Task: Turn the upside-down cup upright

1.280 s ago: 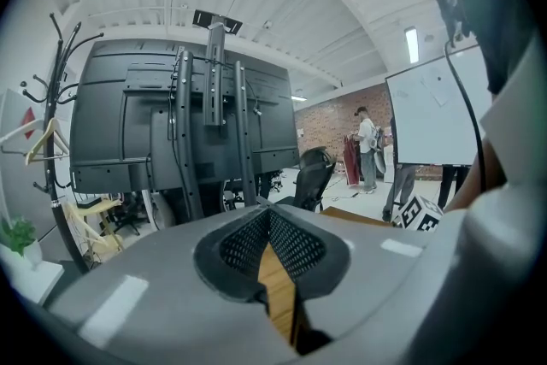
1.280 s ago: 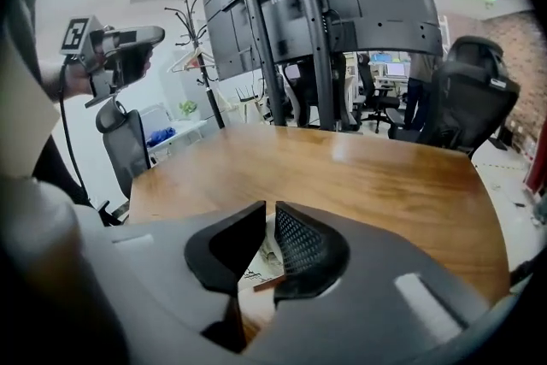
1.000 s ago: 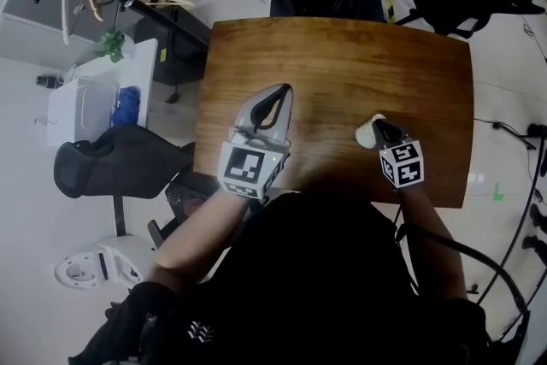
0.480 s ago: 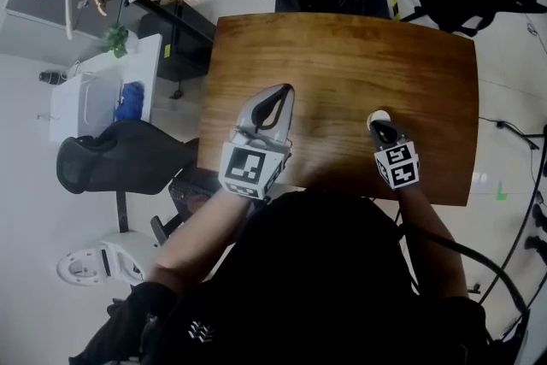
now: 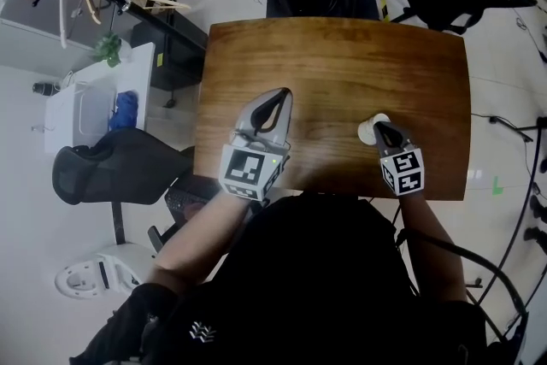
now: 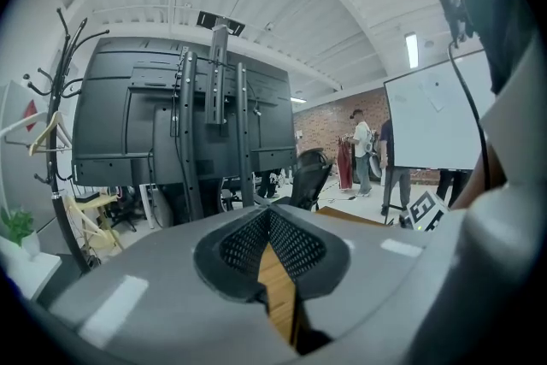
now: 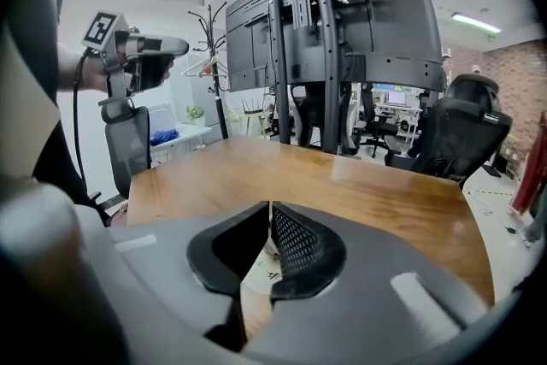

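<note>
One black chair (image 5: 111,165) flanks table (image 5: 342,68) beneath cup (image 5: 371,130).

The person wears a black top (image 5: 325,286) with a small white logo (image 5: 202,330) near its left sleeve, and the dark sleeves end above bare forearms. The left gripper (image 5: 285,91) and the right gripper (image 5: 377,126) share one build: a smooth grey shell, black mesh-textured fingers (image 6: 295,245), and a white cube (image 5: 250,169) printed with black square markers at the rear. A thin black cable (image 5: 468,256) trails from the right wrist.
</note>
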Available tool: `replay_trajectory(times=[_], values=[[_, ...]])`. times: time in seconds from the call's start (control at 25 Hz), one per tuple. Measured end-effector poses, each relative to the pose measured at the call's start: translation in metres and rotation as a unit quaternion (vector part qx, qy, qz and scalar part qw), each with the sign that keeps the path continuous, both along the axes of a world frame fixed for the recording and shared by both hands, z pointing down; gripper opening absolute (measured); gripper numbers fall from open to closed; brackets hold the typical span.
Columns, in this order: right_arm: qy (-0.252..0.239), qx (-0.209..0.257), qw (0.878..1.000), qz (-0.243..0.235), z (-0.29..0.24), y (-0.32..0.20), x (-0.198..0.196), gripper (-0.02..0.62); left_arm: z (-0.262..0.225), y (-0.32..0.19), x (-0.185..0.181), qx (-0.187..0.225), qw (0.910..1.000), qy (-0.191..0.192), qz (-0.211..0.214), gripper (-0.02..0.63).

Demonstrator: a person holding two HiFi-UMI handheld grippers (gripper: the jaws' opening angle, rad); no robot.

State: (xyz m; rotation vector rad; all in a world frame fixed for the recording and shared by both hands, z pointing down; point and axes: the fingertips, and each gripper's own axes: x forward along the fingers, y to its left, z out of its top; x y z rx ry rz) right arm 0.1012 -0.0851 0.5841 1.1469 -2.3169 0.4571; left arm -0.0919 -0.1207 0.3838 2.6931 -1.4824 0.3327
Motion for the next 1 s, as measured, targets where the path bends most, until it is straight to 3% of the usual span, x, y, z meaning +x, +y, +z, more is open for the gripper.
replay_trajectory(times=[0.16,0.32,0.44,0.64,0.76,0.88,1.0], values=[[0.015,0.004,1.000,0.007,-0.004,-0.004,0.005,0.012,0.004,0.000,0.009,0.001,0.9999,0.014,0.009,0.000],[0.065,-0.012,0.998,-0.001,0.025,-0.004,0.006,0.011,0.001,0.003,0.016,0.005,0.9997,0.016,0.021,0.000],[0.070,-0.020,0.997,0.006,0.035,-0.006,0.000,0.013,-0.003,0.003,0.008,0.009,0.9997,0.010,0.020,0.000],[0.045,-0.024,0.999,0.007,0.031,-0.002,-0.009,0.135,-0.001,0.003,-0.003,0.002,0.9999,0.011,0.008,0.000],[0.033,0.005,0.999,0.019,0.010,-0.002,0.001,0.130,-0.001,0.003,0.000,0.002,0.9998,0.016,0.009,0.000],[0.005,0.027,0.999,0.041,-0.014,0.000,0.016,0.017,0.005,0.004,0.006,-0.003,0.9997,0.021,0.015,0.000],[-0.018,0.018,0.998,0.053,-0.022,0.003,0.029,0.002,0.019,0.013,0.023,-0.019,0.9988,0.029,0.033,0.000]])
